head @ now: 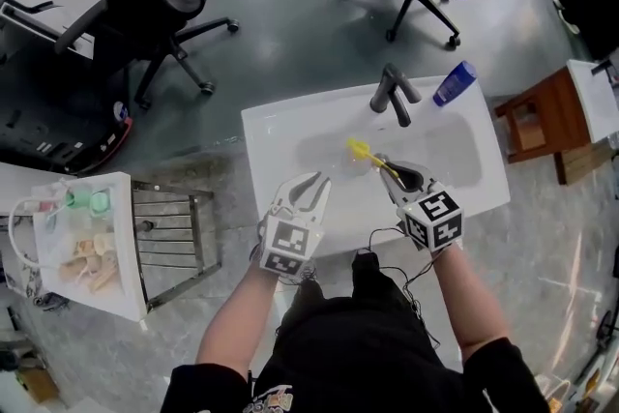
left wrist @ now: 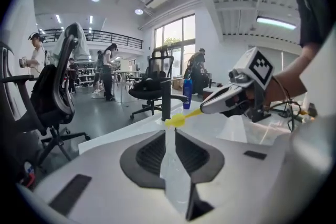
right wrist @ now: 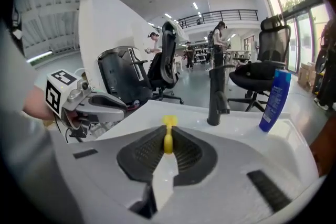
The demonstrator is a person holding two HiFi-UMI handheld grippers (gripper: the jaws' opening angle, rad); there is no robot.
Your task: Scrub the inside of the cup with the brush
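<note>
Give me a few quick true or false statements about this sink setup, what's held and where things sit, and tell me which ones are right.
1. The right gripper is shut on a yellow brush. True.
2. The blue bottle lies down inside the basin. False: it stands on the rim of the sink, to the right of the faucet.
3. The faucet is black. True.
4. The left gripper hangs over the floor, away from the sink. False: like the right gripper, it is over the sink, near its front edge.
</note>
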